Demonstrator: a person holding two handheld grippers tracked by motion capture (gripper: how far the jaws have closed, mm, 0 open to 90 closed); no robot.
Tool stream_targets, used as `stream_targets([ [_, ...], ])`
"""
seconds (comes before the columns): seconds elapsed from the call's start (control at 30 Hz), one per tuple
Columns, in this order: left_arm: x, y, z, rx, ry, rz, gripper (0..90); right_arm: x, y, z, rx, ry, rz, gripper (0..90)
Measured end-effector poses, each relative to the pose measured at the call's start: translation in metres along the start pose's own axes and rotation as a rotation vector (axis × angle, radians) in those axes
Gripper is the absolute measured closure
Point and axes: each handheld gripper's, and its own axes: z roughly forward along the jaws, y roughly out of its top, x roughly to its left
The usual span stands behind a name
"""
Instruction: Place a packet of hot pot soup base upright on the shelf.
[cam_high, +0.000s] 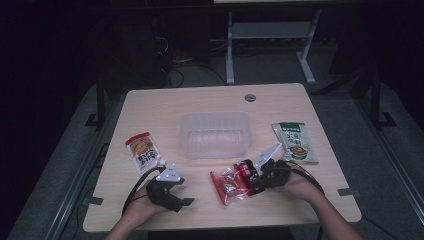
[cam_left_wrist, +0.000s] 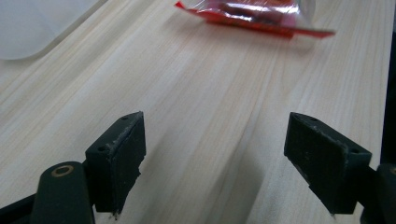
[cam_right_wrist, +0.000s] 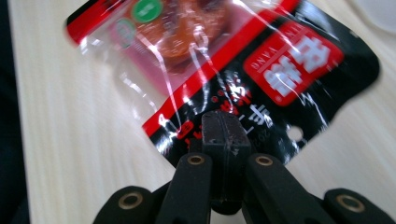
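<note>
So my right gripper (cam_right_wrist: 223, 128) has its jaws clamped tight on the black edge of the red snack packet (cam_high: 231, 184), which sits just in front of the clear plastic tub (cam_high: 215, 134), on my side of it and a touch to the right. Can't tell if the packet is lifted off the bench (cam_high: 280, 102) or dragging on it.

My left gripper (cam_left_wrist: 212, 154) is idle in front of the tub and off to its left, jaws wide apart with bare wood between them.

Progress-wise, I'd say I'm barely started: the tub looks empty. The orange packet (cam_high: 142, 151) lies left of the tub and the green packet (cam_high: 295, 142) right of it, both untouched. My guess is all three packets go in the tub.
</note>
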Motion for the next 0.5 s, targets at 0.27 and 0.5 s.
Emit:
stream_targets([
  [0.27,-0.003,0.001,-0.001,-0.018,0.014,0.020,22.8,0.016,0.015,0.014,-0.008,0.029,-0.060,90.0],
  [0.5,-0.006,0.011,-0.002,-0.048,0.010,0.041,43.8,0.018,0.013,-0.006,-0.103,-0.009,-0.025,73.9],
])
